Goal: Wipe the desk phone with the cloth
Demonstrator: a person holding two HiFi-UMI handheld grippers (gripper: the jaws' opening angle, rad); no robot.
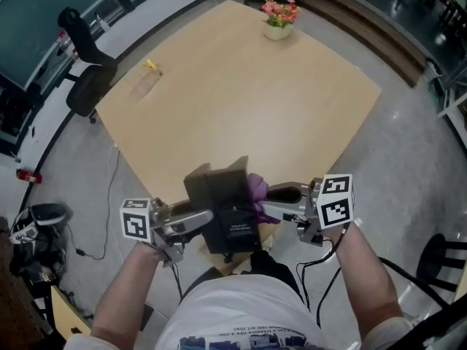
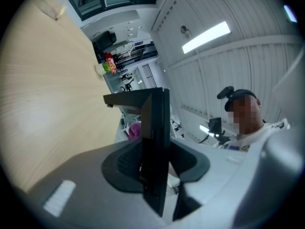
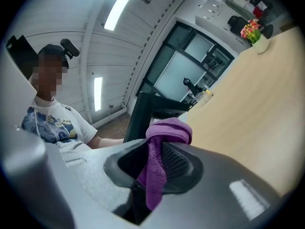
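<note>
Left gripper (image 2: 155,163) clamps phone (image 2: 157,123); right gripper (image 3: 152,168) pinches cloth (image 3: 169,130).

L gripper (image 1: 206,218), R gripper (image 1: 267,203), both gripping, level

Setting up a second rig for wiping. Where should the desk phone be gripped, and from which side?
I'd grip the desk phone by its thin side edge, coming in level from the person's left, as the left gripper does. The slab fits between the jaws there, leaving its broad face free for the cloth from the right.
</note>
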